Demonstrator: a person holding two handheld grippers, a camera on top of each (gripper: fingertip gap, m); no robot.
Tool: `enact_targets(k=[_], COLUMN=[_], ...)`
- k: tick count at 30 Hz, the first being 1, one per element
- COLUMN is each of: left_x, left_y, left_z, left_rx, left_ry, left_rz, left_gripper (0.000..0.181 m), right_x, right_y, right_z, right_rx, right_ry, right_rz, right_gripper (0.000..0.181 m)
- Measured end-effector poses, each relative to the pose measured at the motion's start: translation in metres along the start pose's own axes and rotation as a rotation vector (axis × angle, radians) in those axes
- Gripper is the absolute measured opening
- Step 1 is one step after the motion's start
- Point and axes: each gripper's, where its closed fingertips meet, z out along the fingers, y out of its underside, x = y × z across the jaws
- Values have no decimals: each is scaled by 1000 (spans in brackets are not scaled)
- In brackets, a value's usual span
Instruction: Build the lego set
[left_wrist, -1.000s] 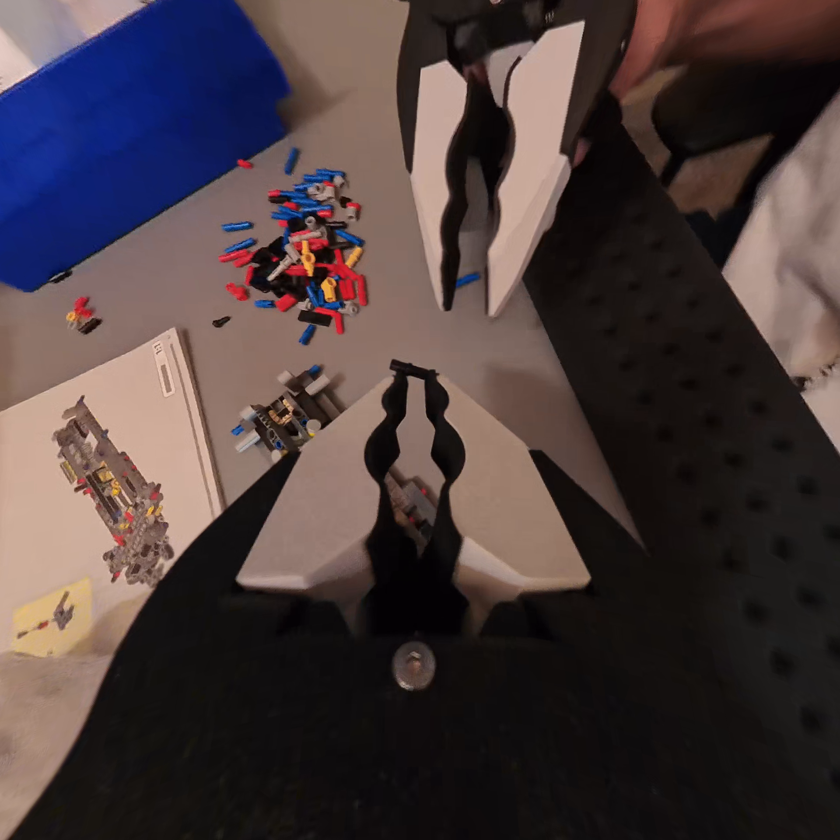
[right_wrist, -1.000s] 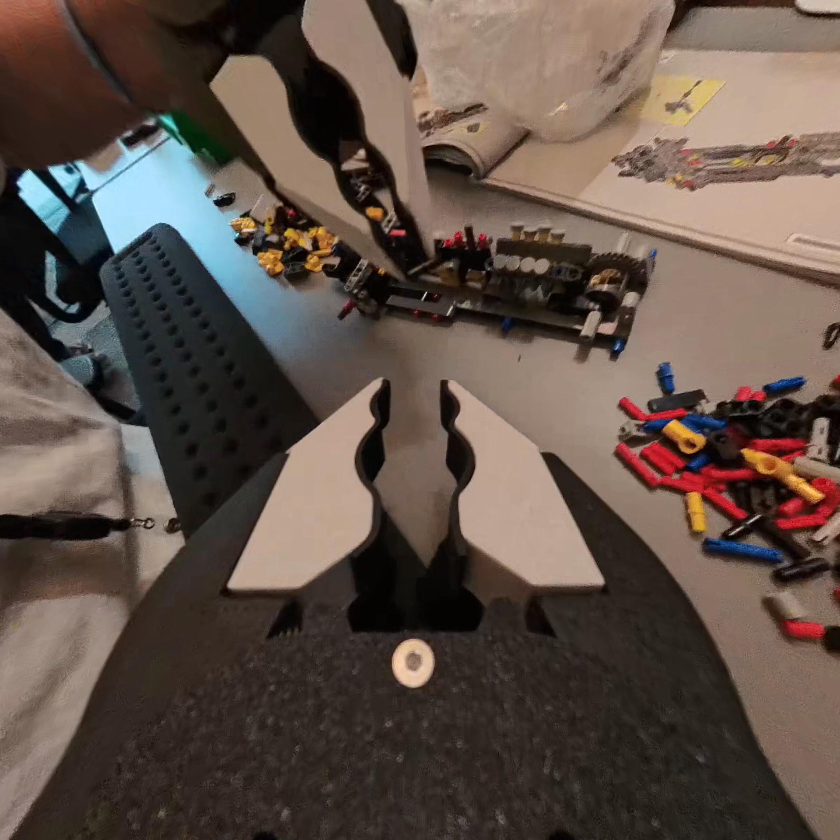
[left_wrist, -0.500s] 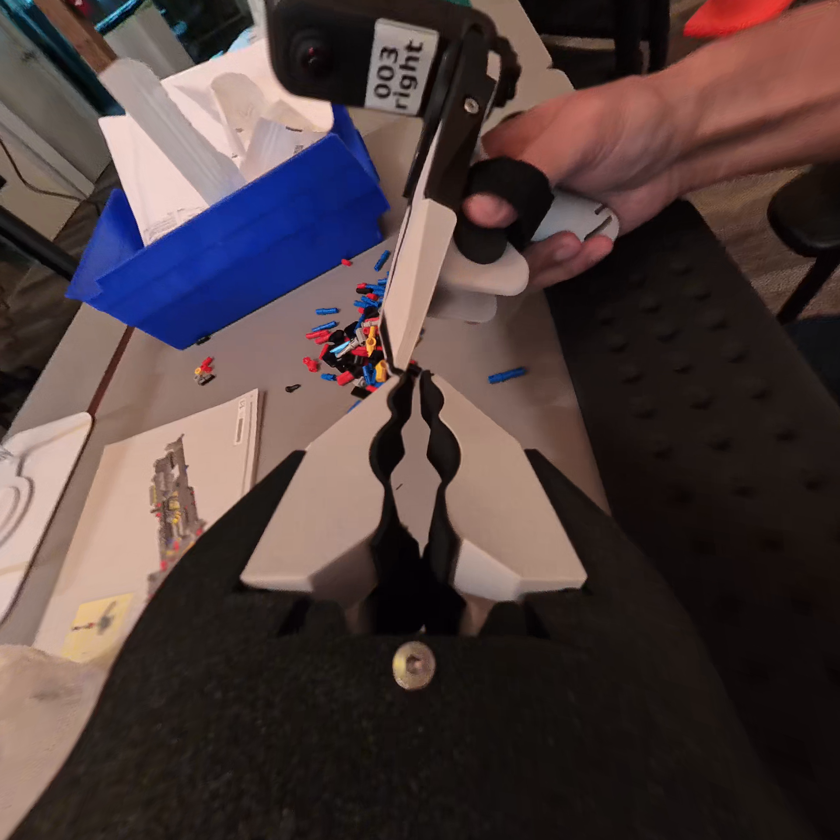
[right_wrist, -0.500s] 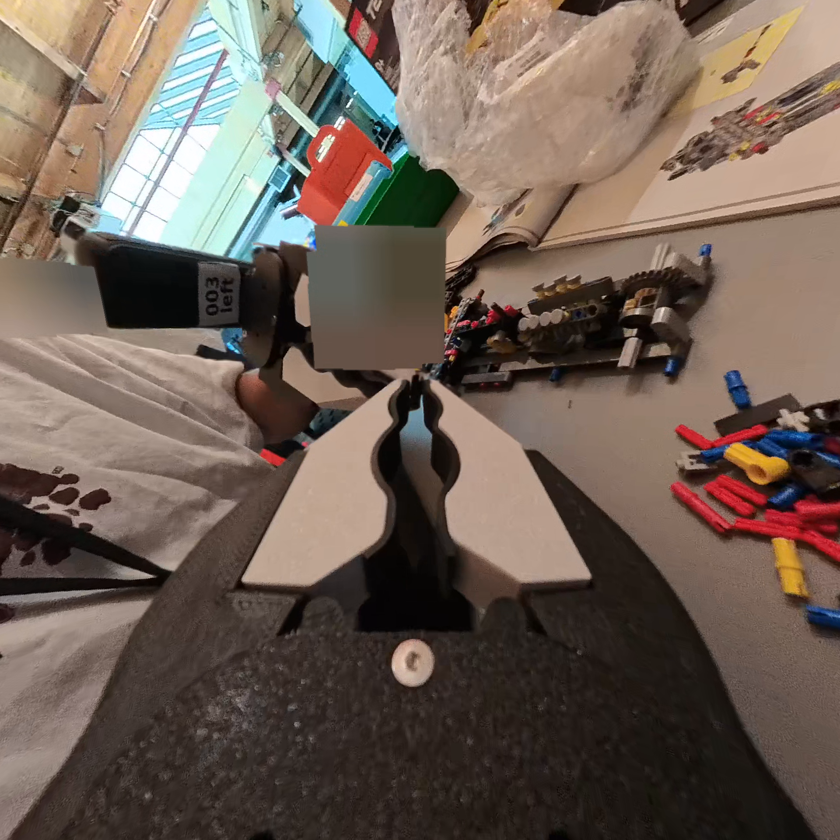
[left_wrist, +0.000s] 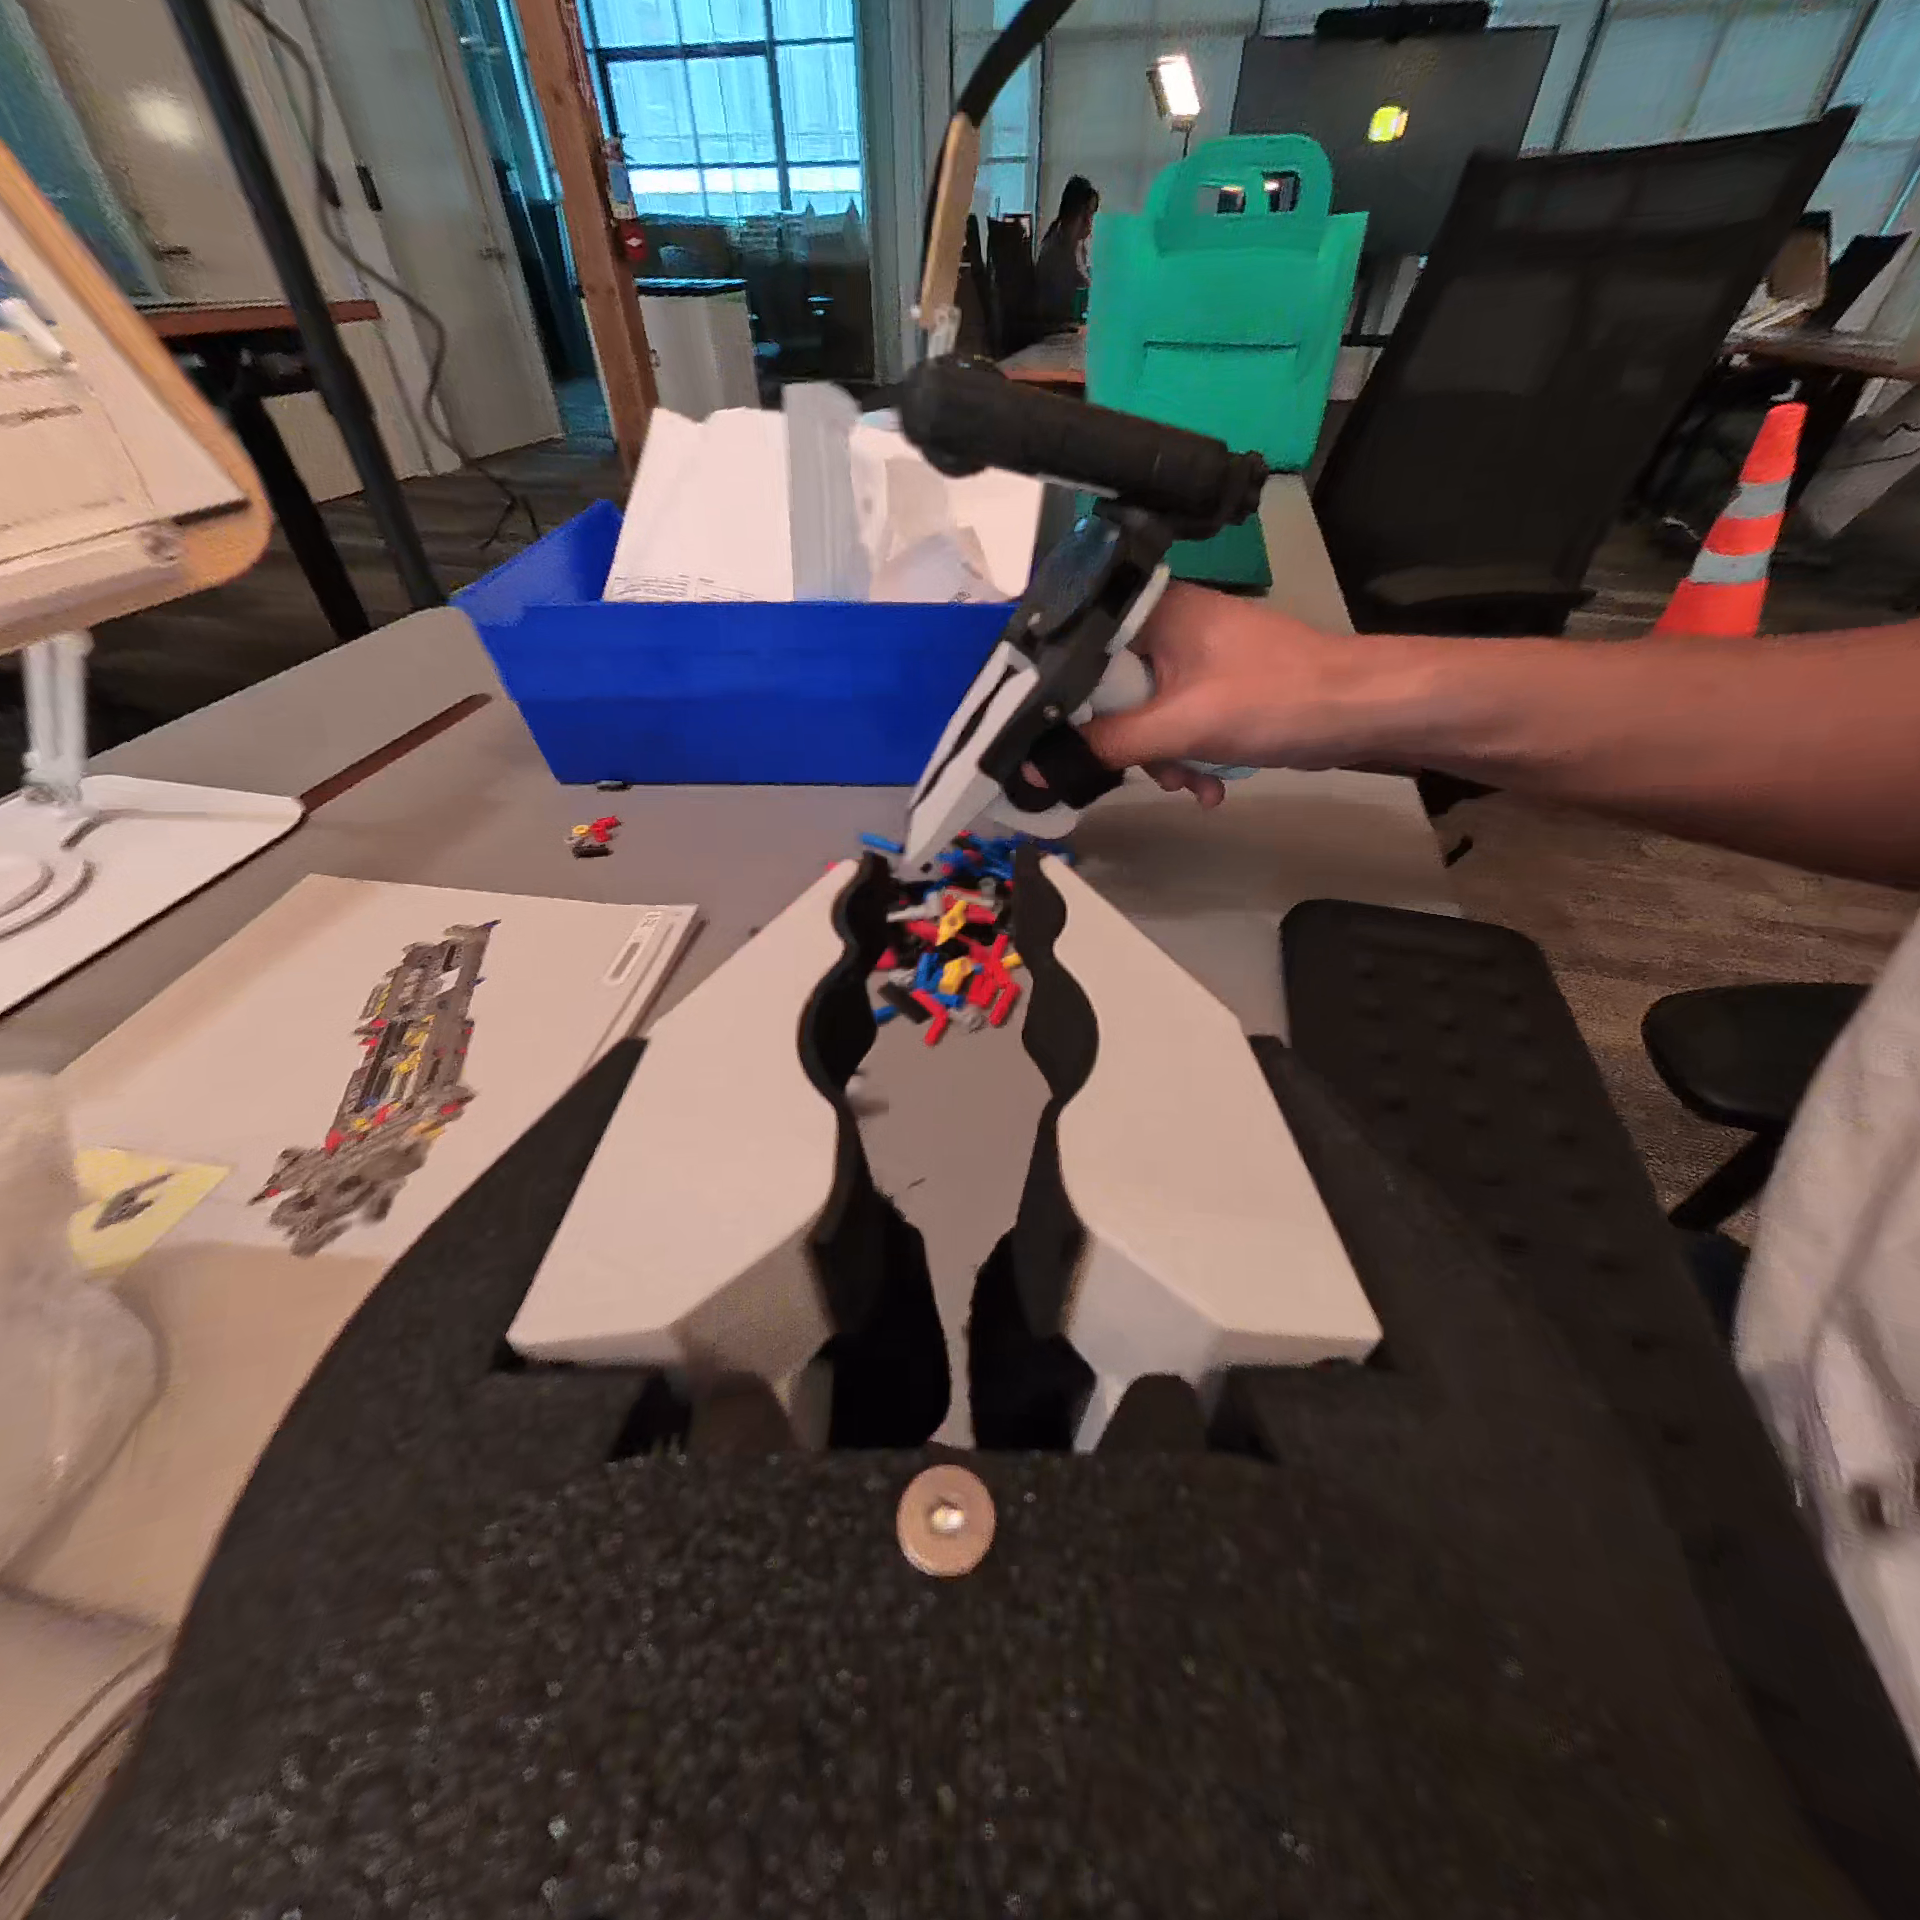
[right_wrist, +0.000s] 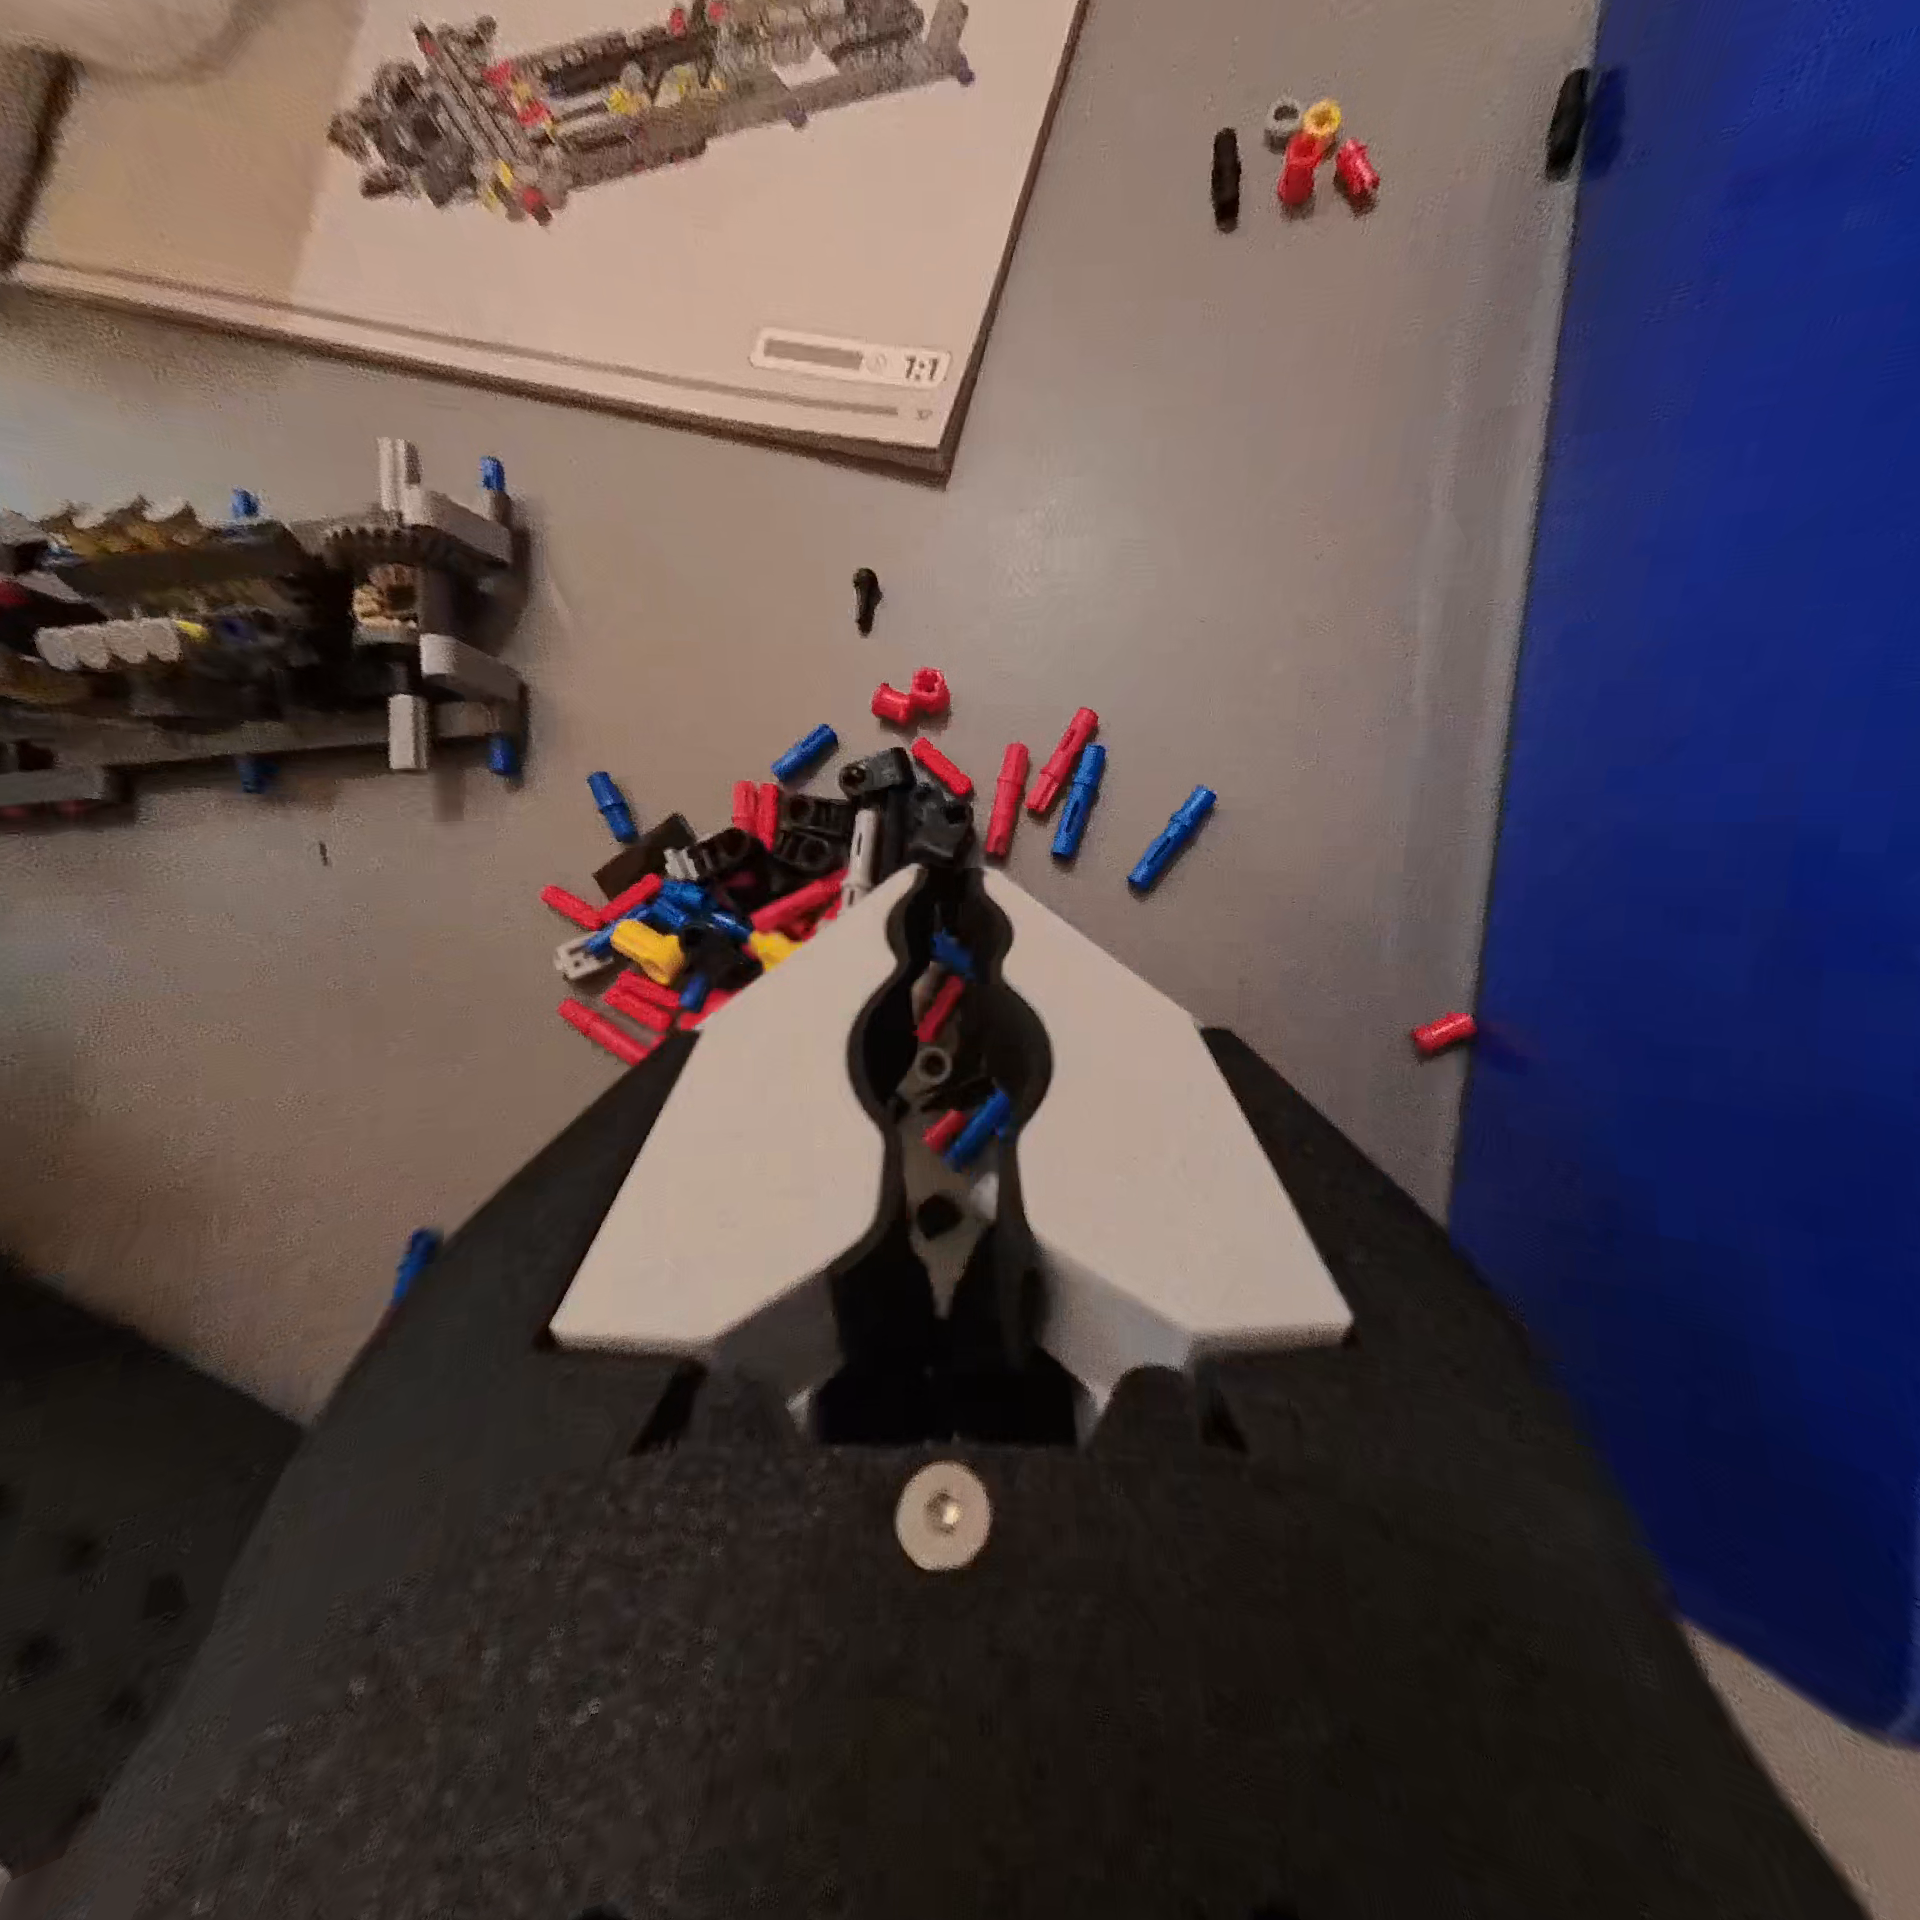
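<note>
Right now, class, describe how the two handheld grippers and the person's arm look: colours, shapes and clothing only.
The left gripper has two pale grey wedge fingers lined with wavy black pads, on a speckled black body with a round silver screw. The right gripper is built the same way; from the side it shows a black cylindrical top and a white-and-black handle. The hand and forearm are bare, with no sleeve showing.

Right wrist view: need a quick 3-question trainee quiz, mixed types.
1. True or false: the left tool is open.
2. The right tool has its tips at: A) the pile of loose pieces; B) the blue bin; C) the instruction booklet.
3. Fill in: in the right wrist view, the partly built model lies to the ___ of the pile.

Key: 1 true; 2 A; 3 left.
</note>
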Motion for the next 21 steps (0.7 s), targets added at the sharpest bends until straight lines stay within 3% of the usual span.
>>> enact_targets(k=[4, 7, 11, 16, 18, 21], left_x=[-35, -37, -41, -53, -47, -42], left_y=[10, 4, 33, 62, 72, 86], left_z=[-18, -21, -23, -42, -47, -43], left_rx=[-2, 57, -168, -456, -548, -632], left_ry=[-62, 3, -35, -156, -143, -117], left_rz=[-109, -251, -185, -116, -71, -80], left_gripper=[27, 29, 48, 57, 57, 57], right_x=[5, 2, 7, 28, 21, -28], right_y=[8, 2, -7, 34, 50, 52], right_z=[3, -1, -34, -70, -74, -89], right_rx=[-36, 44, 215, 340, 356, 396], right_ry=[34, -12, 35, 143, 51, -233], right_rz=[-23, 6, -7, 77, 157, 125], right_gripper=[5, 11, 19, 21, 25, 30])
